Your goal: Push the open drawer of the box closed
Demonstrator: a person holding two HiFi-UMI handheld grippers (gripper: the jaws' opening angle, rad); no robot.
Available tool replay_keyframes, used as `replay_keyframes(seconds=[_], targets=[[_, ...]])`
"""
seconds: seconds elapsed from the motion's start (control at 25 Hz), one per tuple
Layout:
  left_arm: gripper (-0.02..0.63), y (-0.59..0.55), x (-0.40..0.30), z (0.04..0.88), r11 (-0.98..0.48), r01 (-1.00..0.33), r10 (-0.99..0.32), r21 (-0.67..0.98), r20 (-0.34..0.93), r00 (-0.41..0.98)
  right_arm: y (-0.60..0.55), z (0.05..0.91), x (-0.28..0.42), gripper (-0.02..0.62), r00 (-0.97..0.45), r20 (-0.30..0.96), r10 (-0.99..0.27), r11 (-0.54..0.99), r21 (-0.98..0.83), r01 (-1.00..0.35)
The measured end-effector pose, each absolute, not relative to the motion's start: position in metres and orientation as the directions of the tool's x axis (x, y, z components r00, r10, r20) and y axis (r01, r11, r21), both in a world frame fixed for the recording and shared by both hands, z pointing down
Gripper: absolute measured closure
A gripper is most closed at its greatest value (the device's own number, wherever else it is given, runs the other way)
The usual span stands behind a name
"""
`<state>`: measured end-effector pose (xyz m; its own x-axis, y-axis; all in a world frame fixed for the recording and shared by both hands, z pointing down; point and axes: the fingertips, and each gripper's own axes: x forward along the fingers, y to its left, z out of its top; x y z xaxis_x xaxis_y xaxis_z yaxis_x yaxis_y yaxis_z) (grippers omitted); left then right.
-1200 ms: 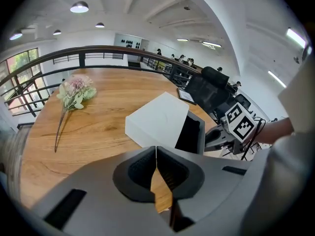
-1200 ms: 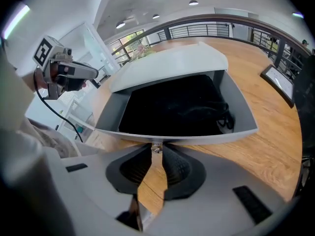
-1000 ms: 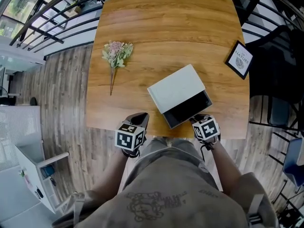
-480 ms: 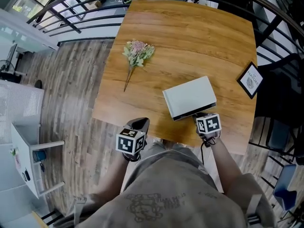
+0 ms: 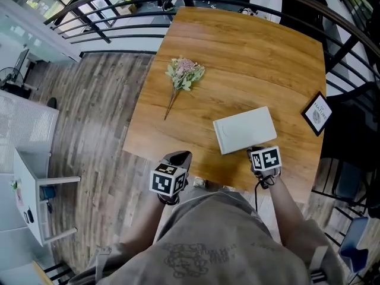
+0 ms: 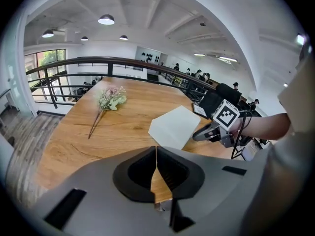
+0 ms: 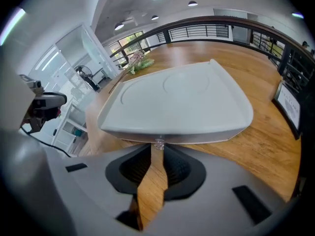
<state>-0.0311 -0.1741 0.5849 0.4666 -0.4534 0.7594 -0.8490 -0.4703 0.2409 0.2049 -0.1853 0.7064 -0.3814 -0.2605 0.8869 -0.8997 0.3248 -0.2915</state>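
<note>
I saw the box as a flat, pale grey-white rectangle lying on the wooden surface, at about 5 o'clock on it and close to the near edge. It sat slightly turned, its long sides running from 8 to 2 o'clock. Its drawer was pushed in flush, with a small clear knob at the middle of the front.

You stand at a wooden counter on a grey plank floor, with a dark metal railing curving beyond its far edge, a white cabinet to your left, round ceiling lamps lit overhead and a window showing greenery.
</note>
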Motion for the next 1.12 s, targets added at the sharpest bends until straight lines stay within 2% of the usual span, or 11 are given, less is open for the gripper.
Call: replay_keyframes(seconds=[0.12, 0.36, 0.56, 0.76, 1.12], targets=[[0.584, -0.182, -0.029, 0.581, -0.492, -0.837, -0.457, 0.24, 0.747, 0.483, -0.183, 0.677, 0.208, 0.518, -0.396, 0.881, -0.259, 0.371, -0.288, -0.883], [0.584, -0.213, -0.014, 0.548, -0.556, -0.798, -0.487, 0.233, 0.687, 0.54, -0.201, 0.597, 0.196, 0.526, -0.417, 0.795, -0.441, 0.471, -0.191, -0.861], [0.584, -0.237, 0.007, 0.49, -0.648, -0.745, -0.541, 0.16, 0.591, 0.598, -0.215, 0.503, 0.19, 0.543, -0.491, 0.613, -0.619, 0.477, -0.203, -0.855], [0.584, -0.242, 0.03, 0.417, -0.741, -0.67, -0.577, 0.045, 0.467, 0.67, -0.217, 0.401, 0.189, 0.552, -0.548, 0.393, -0.738, 0.497, -0.233, -0.836], [0.584, -0.231, 0.047, 0.298, -0.785, -0.616, -0.61, -0.061, 0.247, 0.753, -0.191, 0.264, 0.196, 0.554, -0.516, 0.091, -0.852, 0.496, -0.174, -0.851]])
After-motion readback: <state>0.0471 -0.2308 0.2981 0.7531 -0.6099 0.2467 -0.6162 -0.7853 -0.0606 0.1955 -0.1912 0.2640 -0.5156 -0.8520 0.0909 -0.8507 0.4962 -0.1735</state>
